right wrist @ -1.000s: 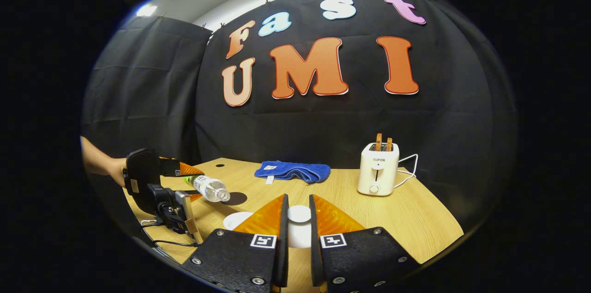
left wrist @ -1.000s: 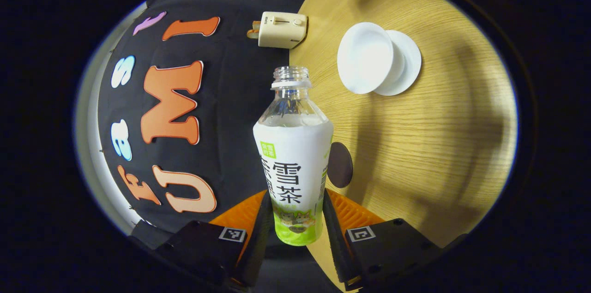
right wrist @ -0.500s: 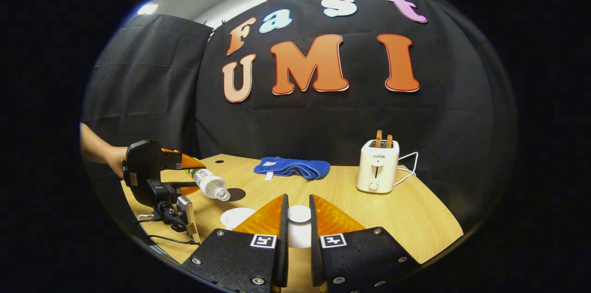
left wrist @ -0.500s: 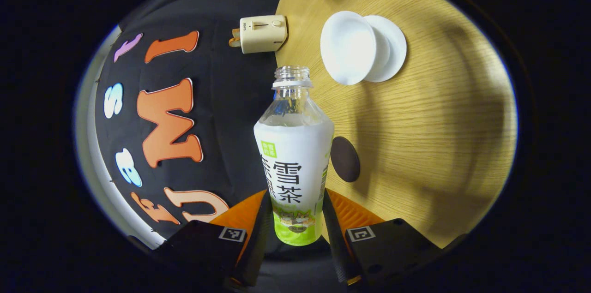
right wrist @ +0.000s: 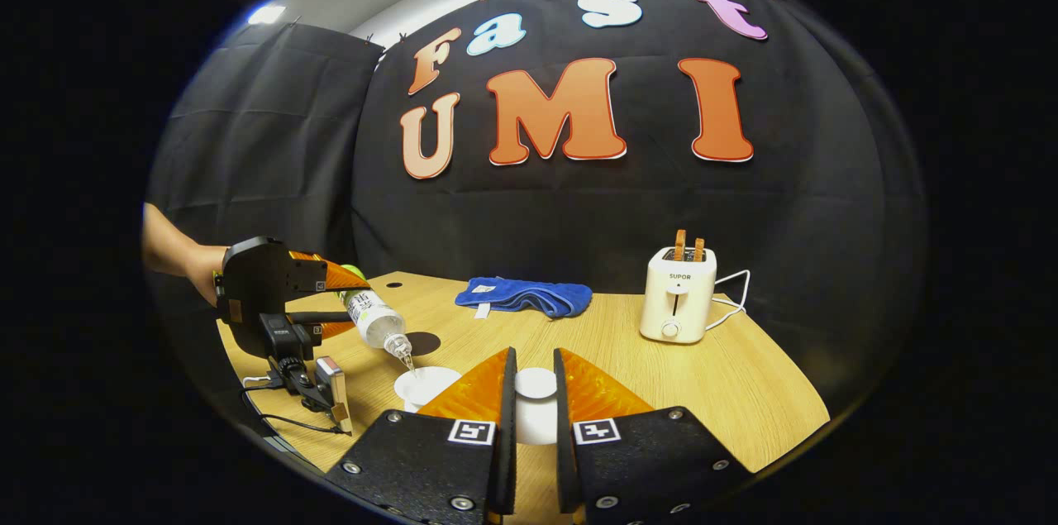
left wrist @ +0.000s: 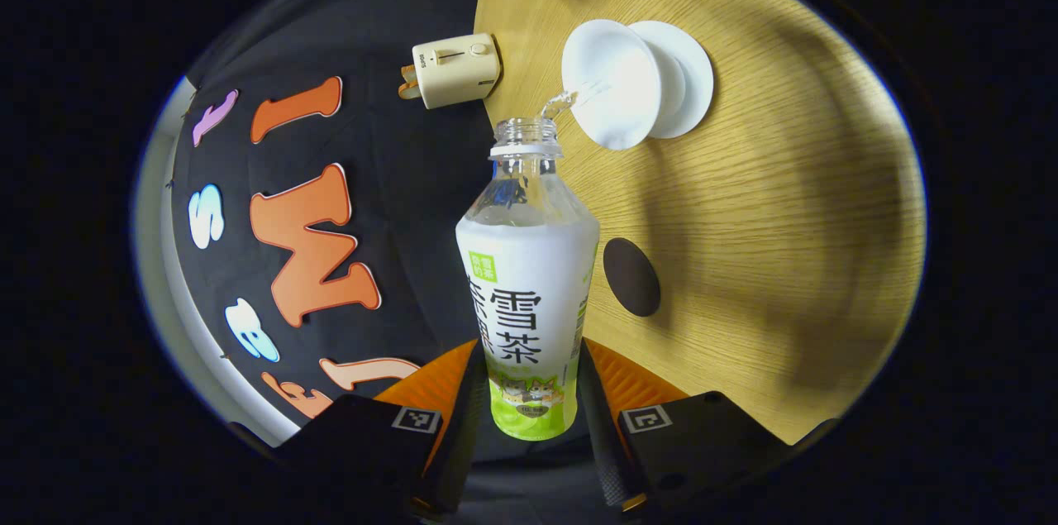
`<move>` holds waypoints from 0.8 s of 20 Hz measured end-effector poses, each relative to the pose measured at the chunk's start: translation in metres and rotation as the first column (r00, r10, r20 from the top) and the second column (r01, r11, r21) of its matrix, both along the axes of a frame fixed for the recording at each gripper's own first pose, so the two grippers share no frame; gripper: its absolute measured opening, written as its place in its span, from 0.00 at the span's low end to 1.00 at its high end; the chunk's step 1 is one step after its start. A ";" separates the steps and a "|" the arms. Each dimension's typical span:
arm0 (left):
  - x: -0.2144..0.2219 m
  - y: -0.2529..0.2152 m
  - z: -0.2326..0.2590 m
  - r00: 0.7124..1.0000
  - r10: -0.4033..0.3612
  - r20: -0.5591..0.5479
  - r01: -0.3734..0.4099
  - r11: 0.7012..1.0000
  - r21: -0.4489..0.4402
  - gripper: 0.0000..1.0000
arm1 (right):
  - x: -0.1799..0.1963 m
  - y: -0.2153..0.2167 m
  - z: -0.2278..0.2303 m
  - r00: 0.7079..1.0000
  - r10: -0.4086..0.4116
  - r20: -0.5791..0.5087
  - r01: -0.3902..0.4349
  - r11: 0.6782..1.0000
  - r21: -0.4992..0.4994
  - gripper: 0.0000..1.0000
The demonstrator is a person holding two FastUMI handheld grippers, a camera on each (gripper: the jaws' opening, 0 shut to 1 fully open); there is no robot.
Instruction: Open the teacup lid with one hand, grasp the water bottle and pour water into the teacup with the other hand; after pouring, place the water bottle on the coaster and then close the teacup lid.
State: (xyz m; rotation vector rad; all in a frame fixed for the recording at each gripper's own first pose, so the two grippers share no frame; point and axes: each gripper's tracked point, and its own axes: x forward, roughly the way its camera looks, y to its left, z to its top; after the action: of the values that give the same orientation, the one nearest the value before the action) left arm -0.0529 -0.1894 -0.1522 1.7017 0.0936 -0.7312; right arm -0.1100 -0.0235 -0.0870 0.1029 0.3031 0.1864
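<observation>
My left gripper is shut on a water bottle with a white and green label and no cap. The bottle is tipped over, and a thin stream of water runs from its mouth into the white teacup, which stands on a saucer. A dark round coaster lies on the table beside the bottle. In the right gripper view, my right gripper is shut on the white teacup lid, held above the table. The tilted bottle, teacup and coaster sit to its left.
A white toaster with its cord stands at the back right of the wooden table. A blue cloth lies at the back centre. A person's hand holds the left gripper at the table's left edge.
The left gripper has tipped the bottle further down toward the teacup, and water now flows from its mouth into the cup. The right gripper still holds the lid in place.
</observation>
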 end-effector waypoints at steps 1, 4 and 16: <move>-0.001 -0.001 0.002 1.000 -0.008 0.008 0.008 1.000 0.006 0.65 | -0.001 0.000 0.000 1.000 0.002 -0.001 -0.002 1.000 0.001 0.20; 0.001 -0.002 0.004 0.999 -0.019 0.026 0.018 1.000 0.021 0.63 | -0.002 0.000 0.000 1.000 0.002 0.001 -0.002 1.000 -0.005 0.20; 0.007 -0.007 0.016 0.991 -0.092 0.093 0.083 0.991 0.103 0.63 | -0.004 0.008 -0.004 0.999 0.039 -0.001 -0.039 0.999 -0.027 0.20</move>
State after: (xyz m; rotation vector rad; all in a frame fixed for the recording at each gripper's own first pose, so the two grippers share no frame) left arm -0.0457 -0.1960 -0.1360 1.8425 -0.0138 -0.7169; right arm -0.1142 -0.0153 -0.0908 0.0707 0.3081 0.2205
